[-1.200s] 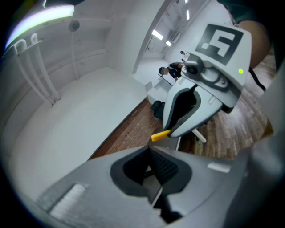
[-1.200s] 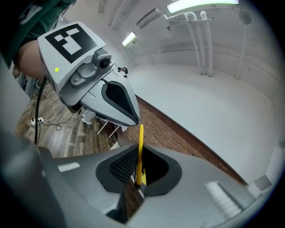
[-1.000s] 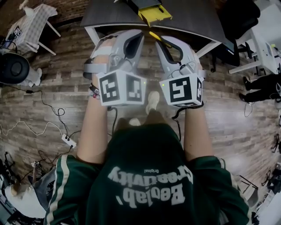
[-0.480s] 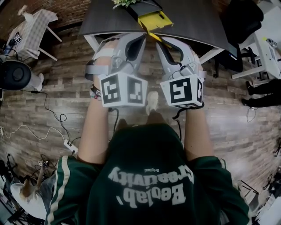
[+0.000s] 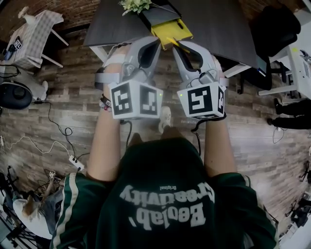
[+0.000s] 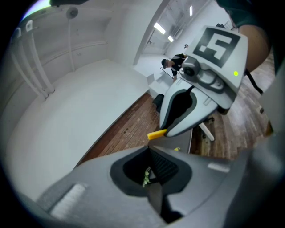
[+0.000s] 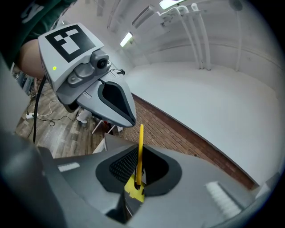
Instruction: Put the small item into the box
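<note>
Thin yellow stick [image 7: 140, 151] clamped in right fingers [image 7: 119, 167], long axis pointing fwd, tip abt at near edge of yellow box [image 5: 172, 30] on tabletop [image 5: 214, 24]. Box dead ahead. Left fingers [image 6: 165, 168] closed on nothing, alongside.

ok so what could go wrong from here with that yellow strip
The right gripper pinches the thin yellow strip only at one end, so it could swivel or slip. The left gripper is close beside the strip's free tip and might knock it. The yellow box sits beside a plant on the table; the long strip may catch its rim.
</note>
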`<state>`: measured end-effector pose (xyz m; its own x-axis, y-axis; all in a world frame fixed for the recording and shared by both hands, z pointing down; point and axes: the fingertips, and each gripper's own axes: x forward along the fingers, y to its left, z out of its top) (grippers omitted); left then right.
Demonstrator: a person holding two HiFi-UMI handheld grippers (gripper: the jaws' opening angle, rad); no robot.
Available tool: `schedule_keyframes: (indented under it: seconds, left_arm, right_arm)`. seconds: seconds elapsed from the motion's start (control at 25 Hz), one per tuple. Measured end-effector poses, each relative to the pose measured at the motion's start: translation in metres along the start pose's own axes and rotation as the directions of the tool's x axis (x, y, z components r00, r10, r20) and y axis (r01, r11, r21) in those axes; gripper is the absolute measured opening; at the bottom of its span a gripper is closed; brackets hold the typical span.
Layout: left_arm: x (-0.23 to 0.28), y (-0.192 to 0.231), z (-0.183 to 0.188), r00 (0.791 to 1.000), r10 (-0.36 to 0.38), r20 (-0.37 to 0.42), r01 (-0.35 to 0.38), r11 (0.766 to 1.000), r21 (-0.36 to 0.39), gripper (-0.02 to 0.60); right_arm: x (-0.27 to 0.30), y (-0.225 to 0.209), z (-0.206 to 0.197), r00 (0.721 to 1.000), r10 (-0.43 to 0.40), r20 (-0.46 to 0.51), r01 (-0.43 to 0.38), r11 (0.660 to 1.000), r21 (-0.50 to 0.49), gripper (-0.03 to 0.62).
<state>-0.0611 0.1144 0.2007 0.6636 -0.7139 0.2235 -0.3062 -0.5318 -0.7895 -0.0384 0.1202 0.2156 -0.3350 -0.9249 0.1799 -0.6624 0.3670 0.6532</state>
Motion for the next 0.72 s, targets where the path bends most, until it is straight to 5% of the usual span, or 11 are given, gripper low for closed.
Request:
schedule_keyframes:
  seconds: [0.72]
  left_arm:
    - [0.162, 0.034, -0.027, 0.995, -0.013, -0.103, 0.009, 0.999, -0.041, 0.002]
  right_arm:
    - [0.119, -0.092, -0.079, 0.994, 0.104, 0.045, -0.105, 0.994, 0.022, 0.035]
